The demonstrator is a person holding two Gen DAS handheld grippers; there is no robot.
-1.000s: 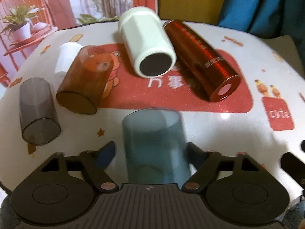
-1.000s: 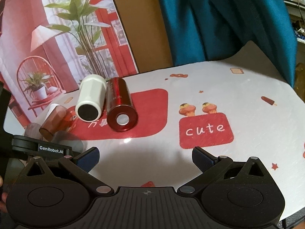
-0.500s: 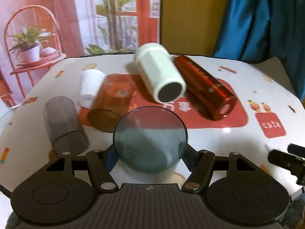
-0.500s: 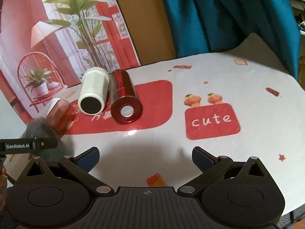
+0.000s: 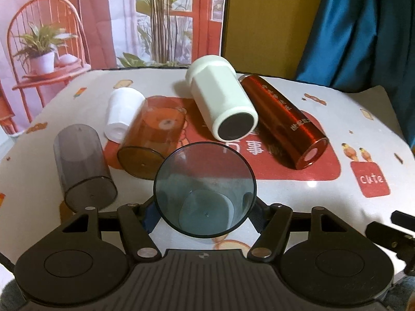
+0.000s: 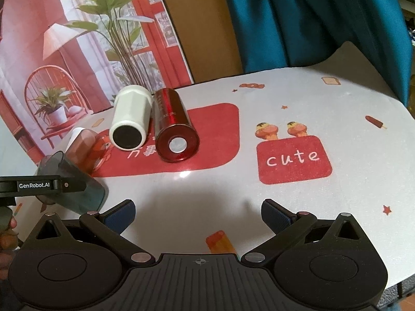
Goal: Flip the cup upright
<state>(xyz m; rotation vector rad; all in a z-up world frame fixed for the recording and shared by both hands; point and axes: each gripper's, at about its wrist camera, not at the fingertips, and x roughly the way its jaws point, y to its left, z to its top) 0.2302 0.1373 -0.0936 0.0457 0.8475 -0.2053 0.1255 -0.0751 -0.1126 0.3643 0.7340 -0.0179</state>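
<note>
My left gripper (image 5: 205, 213) is shut on a translucent blue-grey cup (image 5: 205, 189). It holds the cup tilted, mouth toward the camera, with the base low near the table. The cup also shows at the left of the right wrist view (image 6: 75, 184), leaning with the left gripper's finger across it. My right gripper (image 6: 198, 212) is open and empty above the white patterned tablecloth (image 6: 298, 103), at the table's near side.
Lying on their sides on the cloth: a smoky grey cup (image 5: 83, 165), an amber cup (image 5: 153, 140), a small white cup (image 5: 123, 116), a large white cup (image 5: 223, 103) and a red metallic bottle (image 5: 282, 121). A teal curtain (image 6: 311, 13) hangs behind.
My left gripper has lifted and tilted the blue-grey cup from lying on the table until its mouth faces the camera. The right gripper has barely moved.
</note>
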